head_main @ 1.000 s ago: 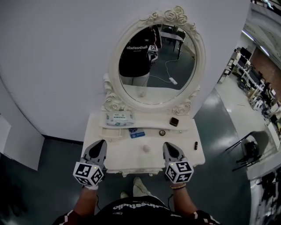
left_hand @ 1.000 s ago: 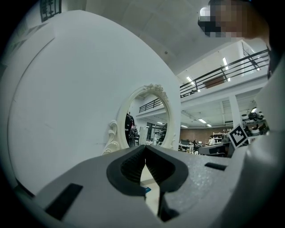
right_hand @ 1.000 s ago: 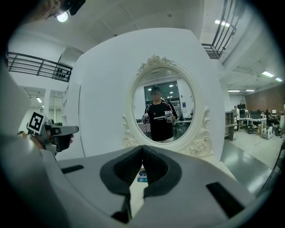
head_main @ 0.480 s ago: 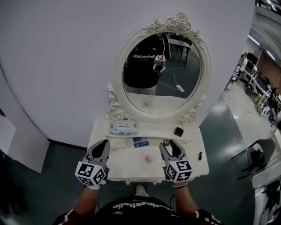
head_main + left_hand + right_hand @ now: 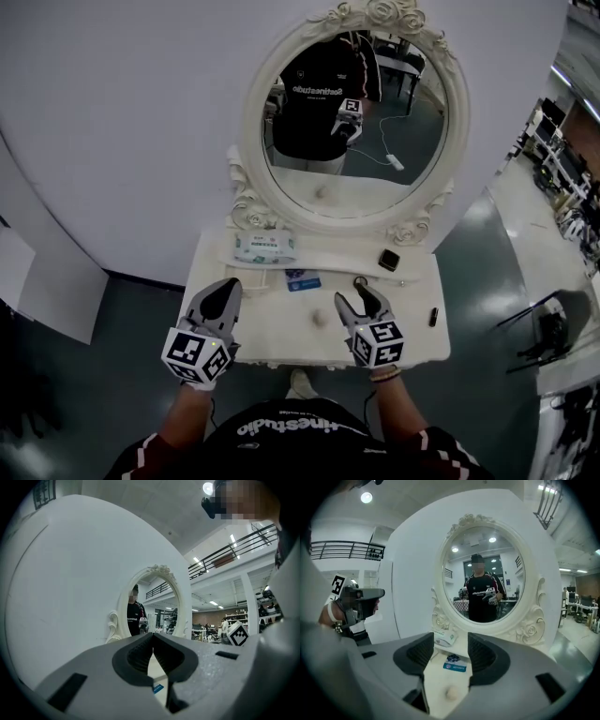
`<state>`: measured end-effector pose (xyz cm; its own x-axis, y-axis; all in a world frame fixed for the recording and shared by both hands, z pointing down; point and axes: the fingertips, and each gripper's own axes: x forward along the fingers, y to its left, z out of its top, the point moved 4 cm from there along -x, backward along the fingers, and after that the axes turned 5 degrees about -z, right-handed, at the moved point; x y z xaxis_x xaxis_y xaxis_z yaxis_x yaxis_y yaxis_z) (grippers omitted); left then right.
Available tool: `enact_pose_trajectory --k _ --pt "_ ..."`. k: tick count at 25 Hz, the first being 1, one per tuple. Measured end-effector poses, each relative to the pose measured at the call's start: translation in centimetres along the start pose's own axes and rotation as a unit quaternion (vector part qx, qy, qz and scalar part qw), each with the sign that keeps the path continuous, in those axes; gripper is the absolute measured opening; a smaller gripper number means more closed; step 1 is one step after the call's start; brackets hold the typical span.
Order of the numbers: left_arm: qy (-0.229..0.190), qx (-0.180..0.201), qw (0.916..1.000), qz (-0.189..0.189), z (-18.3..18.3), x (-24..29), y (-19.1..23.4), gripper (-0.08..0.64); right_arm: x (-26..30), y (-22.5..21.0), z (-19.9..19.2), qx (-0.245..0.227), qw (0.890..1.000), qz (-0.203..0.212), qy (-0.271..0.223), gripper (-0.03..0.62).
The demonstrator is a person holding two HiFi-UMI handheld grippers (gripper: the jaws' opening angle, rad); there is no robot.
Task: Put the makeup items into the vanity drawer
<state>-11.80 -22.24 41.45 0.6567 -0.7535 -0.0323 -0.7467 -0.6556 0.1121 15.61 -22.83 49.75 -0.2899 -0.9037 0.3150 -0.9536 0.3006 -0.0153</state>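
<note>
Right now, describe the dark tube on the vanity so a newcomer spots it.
Find the oval white-framed mirror, then the white vanity top below it. Near its right edge lies a small dark tube, alone, apart from the square compact and blue packet.

We've got the mirror standing along the vanity top's back edge, a wipes pack on the ledge at back left, a little packet just in front of it, a small case back right, and a tube by the right edge.
</note>
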Motion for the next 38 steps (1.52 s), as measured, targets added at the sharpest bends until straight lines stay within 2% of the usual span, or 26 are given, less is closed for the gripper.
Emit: enact_pose_trajectory --k 8,18,27,38 --pt "0.016 0.002 0.9999 0.004 -1.3 1.6 -0.1 0.006 4.2 -1.3 -6.7 -0.004 0.996 0.033 0.082 0.213" --pt "0.031 -0.004 0.9994 0.013 -2.4 3.4 -0.8 0.006 7.9 -1.7 -15.3 -0.011 0.982 0.074 0.174 0.213" --pt "0.038 -0.01 0.9983 0.043 -3.3 3.2 -1.2 0.006 9.7 -0.6 -20.3 -0.033 0.966 0.121 0.226 0.224" --pt "0.041 -0.01 0.9976 0.056 -3.2 3.1 -0.4 0.006 11.0 -0.3 -23.5 -0.036 0.956 0.127 0.264 0.229"
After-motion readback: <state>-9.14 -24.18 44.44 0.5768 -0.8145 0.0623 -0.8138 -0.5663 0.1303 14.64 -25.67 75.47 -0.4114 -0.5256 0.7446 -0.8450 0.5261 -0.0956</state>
